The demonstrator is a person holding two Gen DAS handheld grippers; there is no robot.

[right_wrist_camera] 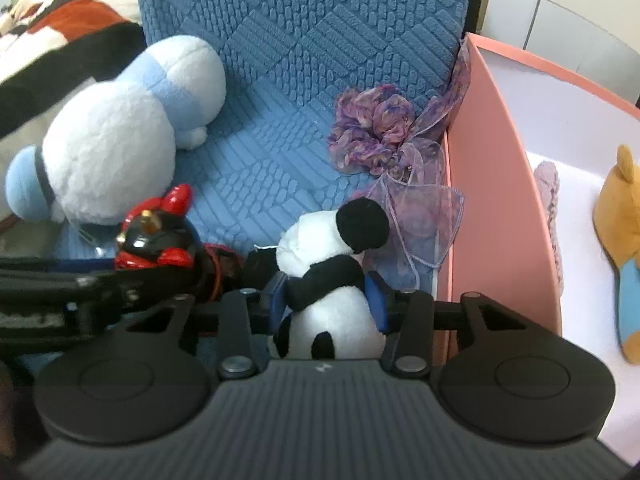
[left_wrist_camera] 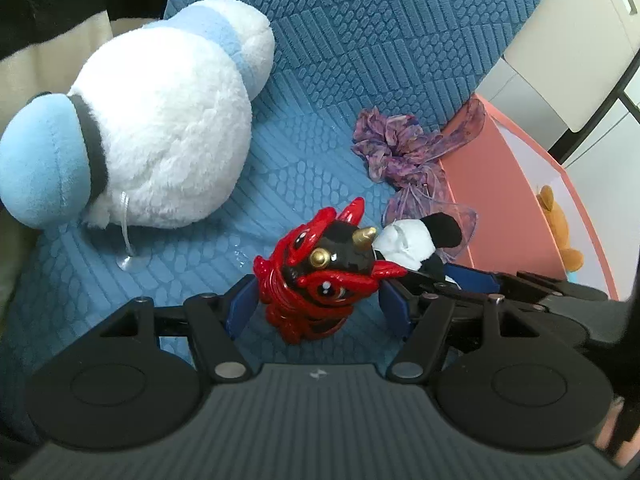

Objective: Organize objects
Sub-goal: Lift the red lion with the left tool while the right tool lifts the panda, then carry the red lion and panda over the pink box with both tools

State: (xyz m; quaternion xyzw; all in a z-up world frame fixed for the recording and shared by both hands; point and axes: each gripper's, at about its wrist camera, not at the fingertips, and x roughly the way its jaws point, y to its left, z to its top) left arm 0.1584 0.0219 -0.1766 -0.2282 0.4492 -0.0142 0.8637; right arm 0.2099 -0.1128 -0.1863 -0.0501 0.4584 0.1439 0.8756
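The red-and-black figurine (left_wrist_camera: 316,272) sits between the blue pads of your left gripper (left_wrist_camera: 316,306), head tipped forward away from the wrist; the jaws stand fairly wide, with a gap on each side of the toy, so you straddle it without gripping it. Just to its right, touching its horn, is the panda plush (right_wrist_camera: 332,280), and your right gripper (right_wrist_camera: 330,300) has its pads (right_wrist_camera: 276,300) against the panda's flanks at the dark band of its arms, about half open; the plush looks held there, though how firmly I cannot tell. Both toys rest on the blue quilted cushion (left_wrist_camera: 280,152) just ahead of your fingers. Beyond the panda lies the purple scrunchie with its sheer bow (right_wrist_camera: 384,140), and to the right of that gripper stands the pink box (right_wrist_camera: 492,184), already holding a yellow bear (right_wrist_camera: 620,240). Far forward and left of both grippers lies the big white-and-blue plush (left_wrist_camera: 160,132). You seem to be at the pick-up step for two toys at once. Next, I judge, close the left jaws squarely on the figurine's hard body, then lift the panda clear of the bow and carry it right, over the box wall.
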